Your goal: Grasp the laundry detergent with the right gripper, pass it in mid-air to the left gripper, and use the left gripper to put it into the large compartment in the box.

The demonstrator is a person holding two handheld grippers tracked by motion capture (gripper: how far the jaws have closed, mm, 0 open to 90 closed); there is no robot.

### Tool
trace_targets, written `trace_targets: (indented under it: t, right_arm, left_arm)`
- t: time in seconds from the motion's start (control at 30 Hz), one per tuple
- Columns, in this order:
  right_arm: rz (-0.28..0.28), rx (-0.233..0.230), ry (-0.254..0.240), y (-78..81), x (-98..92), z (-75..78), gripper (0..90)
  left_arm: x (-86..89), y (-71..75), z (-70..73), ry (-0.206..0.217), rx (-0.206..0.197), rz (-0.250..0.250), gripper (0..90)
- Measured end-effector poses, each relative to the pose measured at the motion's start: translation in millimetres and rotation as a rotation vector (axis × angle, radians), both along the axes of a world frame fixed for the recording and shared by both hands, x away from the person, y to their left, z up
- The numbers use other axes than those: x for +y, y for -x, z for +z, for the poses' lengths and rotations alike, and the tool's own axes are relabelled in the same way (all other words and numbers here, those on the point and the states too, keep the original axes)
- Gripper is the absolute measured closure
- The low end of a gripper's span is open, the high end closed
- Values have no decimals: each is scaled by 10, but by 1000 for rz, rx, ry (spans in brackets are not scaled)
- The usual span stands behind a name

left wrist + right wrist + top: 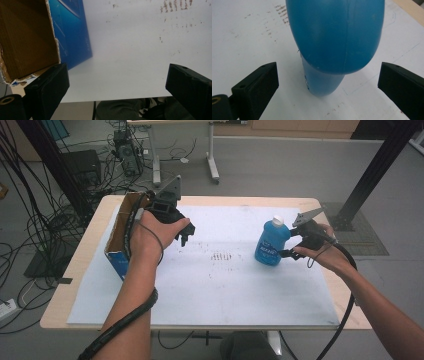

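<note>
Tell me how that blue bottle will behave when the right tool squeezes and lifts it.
The blue bottle looks smooth and rounded, so it may slip between the open jaws of the right tool. Standing tall on a narrow base, it could tip if nudged. The plastic walls probably flex slightly.

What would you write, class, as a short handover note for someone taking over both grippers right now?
Left gripper: jaws open, empty, held over the white mat beside the open blue-sided cardboard box at the table's left edge.
Right gripper: jaws open on either side of the upright blue plastic bottle with white cap, not yet closed on it.
Done: right gripper lined up with the bottle.
Left: close on the bottle and lift it; it probably goes into the box, which the left gripper may need to steady.
</note>
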State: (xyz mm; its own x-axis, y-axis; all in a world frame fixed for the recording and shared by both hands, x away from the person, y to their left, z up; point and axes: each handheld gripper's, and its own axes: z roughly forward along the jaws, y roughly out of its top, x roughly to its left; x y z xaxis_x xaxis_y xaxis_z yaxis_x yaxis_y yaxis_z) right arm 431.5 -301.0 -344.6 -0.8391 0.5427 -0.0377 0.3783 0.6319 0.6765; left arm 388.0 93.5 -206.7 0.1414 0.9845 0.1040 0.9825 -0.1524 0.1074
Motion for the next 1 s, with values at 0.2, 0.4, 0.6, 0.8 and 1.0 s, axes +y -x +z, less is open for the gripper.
trace_targets:
  t: [0.2, 0.4, 0.6, 0.8, 1.0]
  right_arm:
    - [-1, -27, -47, 3, 42, -97, 30]
    - [-15, -28, -92, -11, 70, -177, 28]
    - [-25, -26, -108, -21, 81, -244, 27]
    - [-32, -43, -133, -26, 78, -268, 25]
    - [-37, -51, -143, -32, 78, -309, 25]
  left_arm:
    - [-24, -6, -3, -4, 2, -1, 55]
    - [-37, -12, 5, -6, 7, -5, 55]
    - [-42, -14, 9, -7, 6, -4, 55]
    - [-54, -15, -11, -7, 11, -6, 55]
    - [-64, -14, -13, -7, 13, -9, 55]
